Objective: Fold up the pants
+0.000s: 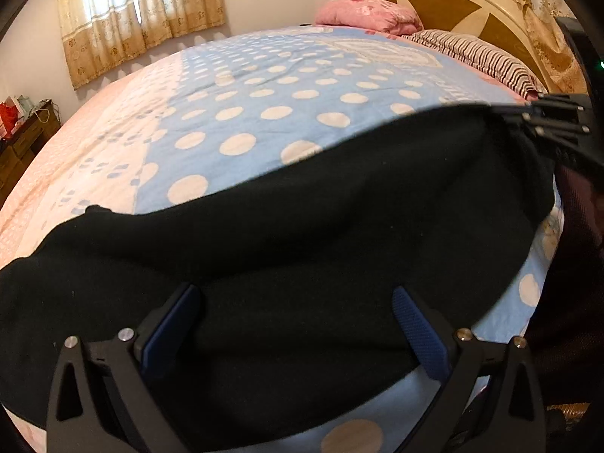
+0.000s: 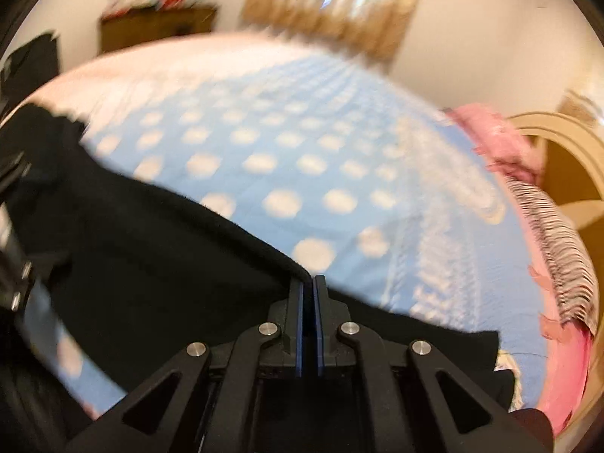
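Black pants [image 1: 302, 234] lie across the near side of a bed with a blue sheet with white dots [image 1: 283, 87]. My left gripper [image 1: 294, 313] is open; its blue pads [image 1: 419, 332] stand wide apart over the cloth, which runs between them untouched. In the same view my right gripper [image 1: 528, 115] sits at the pants' far right corner, where the edge looks pulled taut. The blurred right wrist view shows the right gripper [image 2: 309, 283] shut, its pads together where the pants [image 2: 170, 264] edge meets the tips.
A pink quilt [image 1: 370, 15] and a striped pillow [image 1: 475, 56] lie against the headboard [image 1: 453, 3]. Curtains [image 1: 139, 19] hang on the far wall. A wooden dresser [image 1: 22, 139] stands left of the bed. The sheet beyond the pants is bare.
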The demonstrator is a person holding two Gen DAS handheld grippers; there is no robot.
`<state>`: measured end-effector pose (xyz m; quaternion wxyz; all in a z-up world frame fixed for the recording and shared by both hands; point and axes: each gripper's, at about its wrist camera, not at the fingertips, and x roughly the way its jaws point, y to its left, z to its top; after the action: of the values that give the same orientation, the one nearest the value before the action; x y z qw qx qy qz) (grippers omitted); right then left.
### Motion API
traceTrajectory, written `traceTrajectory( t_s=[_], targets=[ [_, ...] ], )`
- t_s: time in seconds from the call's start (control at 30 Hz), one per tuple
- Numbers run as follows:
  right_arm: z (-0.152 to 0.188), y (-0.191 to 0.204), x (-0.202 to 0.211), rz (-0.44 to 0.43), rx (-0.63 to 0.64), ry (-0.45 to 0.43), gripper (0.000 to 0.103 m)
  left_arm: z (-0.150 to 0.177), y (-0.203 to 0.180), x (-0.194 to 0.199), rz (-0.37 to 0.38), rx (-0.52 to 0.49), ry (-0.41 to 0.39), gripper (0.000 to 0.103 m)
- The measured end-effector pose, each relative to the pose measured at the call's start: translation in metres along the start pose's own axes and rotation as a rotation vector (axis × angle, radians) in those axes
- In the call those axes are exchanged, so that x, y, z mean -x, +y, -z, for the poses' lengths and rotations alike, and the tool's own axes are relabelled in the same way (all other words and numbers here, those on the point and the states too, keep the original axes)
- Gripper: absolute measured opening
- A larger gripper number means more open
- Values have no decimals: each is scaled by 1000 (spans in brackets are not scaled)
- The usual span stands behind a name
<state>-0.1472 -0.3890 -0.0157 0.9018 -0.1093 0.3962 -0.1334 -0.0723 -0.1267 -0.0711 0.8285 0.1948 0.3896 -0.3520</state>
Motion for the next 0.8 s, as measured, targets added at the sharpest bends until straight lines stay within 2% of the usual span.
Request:
traceTrajectory(
  t_s=[0.1, 0.17, 0.23, 0.3, 0.4, 0.47, 0.53, 0.6, 0.67, 0.73, 0.8],
  targets=[
    [8, 8, -24, -2, 3, 50, 4, 2, -3, -1, -18, -5, 2, 103],
    [13, 5, -36, -24, -13, 31, 6, 2, -3, 0, -14, -5, 3, 103],
    [13, 0, -33, -52, 2, 36, 7, 2, 1, 6, 17, 2, 5, 103],
    [5, -9, -27, -80, -39, 52, 10, 1, 8, 13, 57, 14, 2, 103],
    [7, -16, 5, -88, -140, -23, 13, 2, 33, 33, 69, 68, -34, 103],
    [0, -7, 19, -161, -165, -100, 15, 2, 55, 45, 35, 115, -65, 103],
    [-19, 14, 21, -318, -150, -157, 15, 2, 74, 48, -29, 153, -78, 103],
    [-35, 44, 18, -396, -99, -164, 15, 3, 91, 48, -72, 208, -85, 103],
    [-54, 77, 9, -435, -26, -171, 15, 7, 107, 42, -75, 269, -65, 102],
    [-71, 104, -3, -478, 22, -174, 15, 16, 110, 35, -106, 287, -35, 102],
    [-82, 121, -18, -550, 18, -140, 15, 27, 112, 23, -144, 287, 17, 102]
  ],
)
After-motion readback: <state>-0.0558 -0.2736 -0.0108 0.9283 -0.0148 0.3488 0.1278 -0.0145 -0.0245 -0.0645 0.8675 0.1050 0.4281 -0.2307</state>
